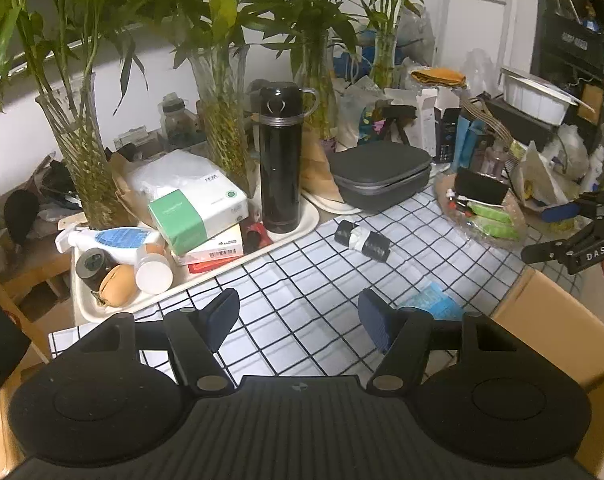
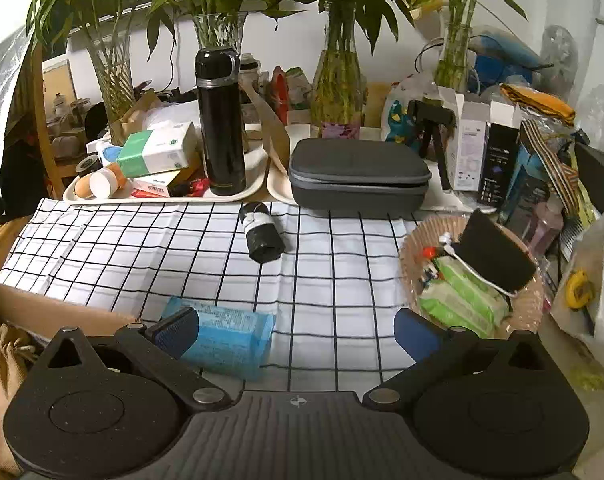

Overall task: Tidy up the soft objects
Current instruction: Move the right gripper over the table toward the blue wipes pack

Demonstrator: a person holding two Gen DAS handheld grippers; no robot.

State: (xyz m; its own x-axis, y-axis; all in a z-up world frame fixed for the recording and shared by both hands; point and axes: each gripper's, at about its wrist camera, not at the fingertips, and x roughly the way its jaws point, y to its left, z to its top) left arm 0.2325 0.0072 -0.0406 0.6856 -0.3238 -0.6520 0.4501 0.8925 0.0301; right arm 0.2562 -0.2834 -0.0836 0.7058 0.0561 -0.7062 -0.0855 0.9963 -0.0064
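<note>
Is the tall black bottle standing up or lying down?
Standing up. The tall black flask stands upright on the cream tray, lid on top.

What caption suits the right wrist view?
Open right claw hovers over checked cloth, blue tissue pack beside its left finger.

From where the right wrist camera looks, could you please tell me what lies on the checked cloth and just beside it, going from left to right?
Blue tissue pack → black roll with a white label → woven basket holding green wipe packs.
</note>
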